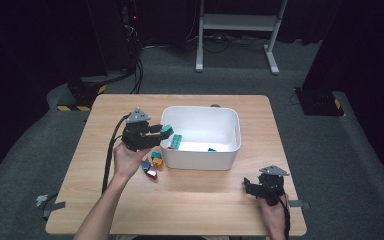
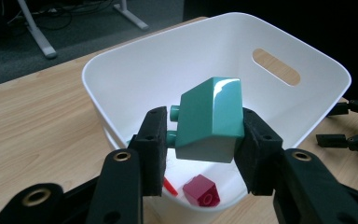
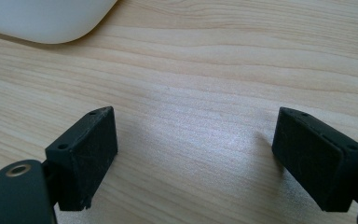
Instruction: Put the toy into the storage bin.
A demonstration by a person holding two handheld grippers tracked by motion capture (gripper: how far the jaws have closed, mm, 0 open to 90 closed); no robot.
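My left gripper [image 2: 200,140] is shut on a teal toy brick [image 2: 209,119], held tilted above the near rim of the white tub [image 2: 135,56]. In the high view the left gripper [image 1: 161,134] holds that teal brick [image 1: 166,131] over the tub's [image 1: 200,157] left edge. Inside the tub lie a dark red brick [image 2: 201,190], a thin red piece [image 2: 170,185], a green brick [image 1: 176,141] and a small teal piece [image 1: 212,149]. My right gripper [image 3: 196,154] rests open just over bare wood; in the high view the right gripper [image 1: 247,187] sits at the table's front right.
A small heap of bricks, blue [image 1: 145,165], orange [image 1: 157,162], teal [image 1: 155,155] and red [image 1: 152,173], lies on the wooden table [image 1: 195,200] left of the tub's front corner. A white frame [image 1: 235,22] stands on the floor beyond the table.
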